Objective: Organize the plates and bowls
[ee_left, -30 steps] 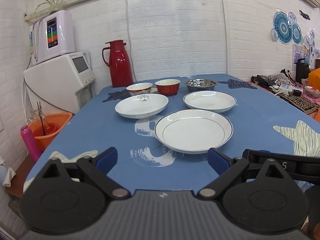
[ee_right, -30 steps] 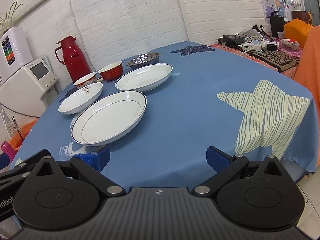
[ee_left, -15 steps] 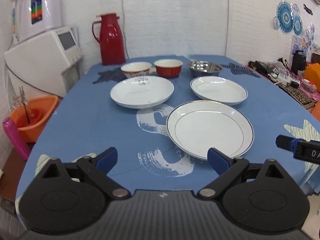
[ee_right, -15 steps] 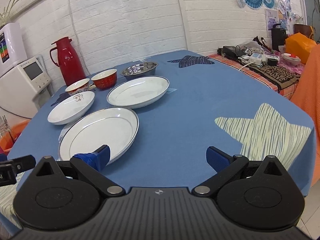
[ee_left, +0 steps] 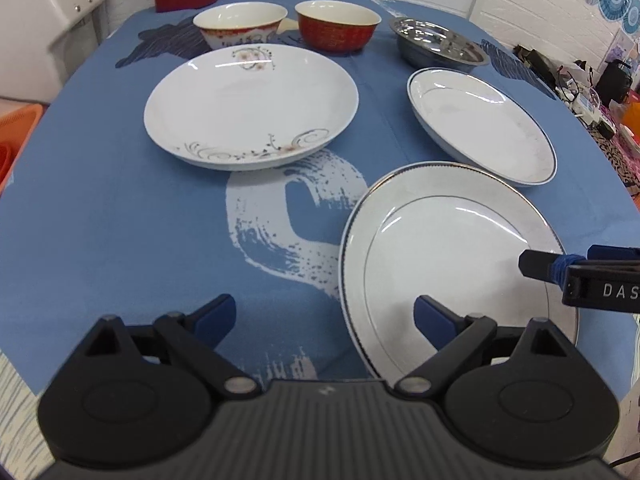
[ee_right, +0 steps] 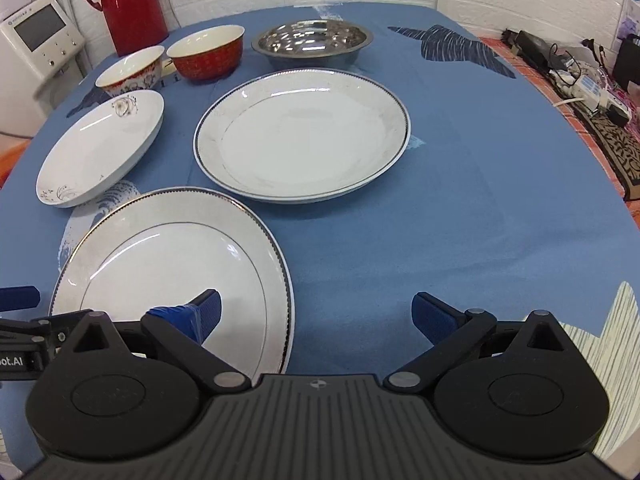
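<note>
1. Gold-rimmed plate: at the near edge of the surface.
2. Left tongs: spread apart, empty, straddling the plate's left rim.
3. Right tongs: spread apart, empty, straddling its right rim.

Three white plates are counted on the blue tablecloth: a gold-rimmed plate, a blue-rimmed plate and a flower-patterned plate. Three bowls are counted behind them: a white bowl, a red bowl and a steel bowl. One red jug is seen.
</note>
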Action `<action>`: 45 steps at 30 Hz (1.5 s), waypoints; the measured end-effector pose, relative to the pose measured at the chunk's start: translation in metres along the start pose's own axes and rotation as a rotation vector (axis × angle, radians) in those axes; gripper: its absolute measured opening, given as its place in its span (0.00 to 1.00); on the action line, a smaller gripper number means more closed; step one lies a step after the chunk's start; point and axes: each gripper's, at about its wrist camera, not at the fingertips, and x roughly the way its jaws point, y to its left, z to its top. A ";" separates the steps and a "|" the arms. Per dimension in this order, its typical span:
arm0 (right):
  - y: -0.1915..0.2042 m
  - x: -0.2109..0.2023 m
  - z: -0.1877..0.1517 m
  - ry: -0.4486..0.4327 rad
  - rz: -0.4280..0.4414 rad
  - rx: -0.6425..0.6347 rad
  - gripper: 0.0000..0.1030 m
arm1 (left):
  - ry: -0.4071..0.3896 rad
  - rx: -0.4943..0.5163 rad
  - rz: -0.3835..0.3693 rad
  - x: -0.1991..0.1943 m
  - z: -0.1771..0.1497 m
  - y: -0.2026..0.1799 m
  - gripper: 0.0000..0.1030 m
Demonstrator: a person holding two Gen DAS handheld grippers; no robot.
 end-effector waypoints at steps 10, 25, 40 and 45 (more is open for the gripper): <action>0.004 0.013 0.004 0.009 0.020 -0.026 0.89 | -0.033 0.052 0.041 0.004 0.001 -0.001 0.90; 0.020 0.008 0.004 0.032 0.077 -0.094 0.62 | -0.053 0.082 -0.084 -0.006 0.003 -0.010 0.30; 0.081 -0.009 -0.014 0.013 0.261 -0.110 0.43 | -0.097 0.035 0.067 -0.036 -0.004 0.034 0.20; 0.120 -0.011 -0.022 0.024 0.342 -0.169 0.44 | -0.093 0.006 0.110 -0.053 -0.020 0.075 0.20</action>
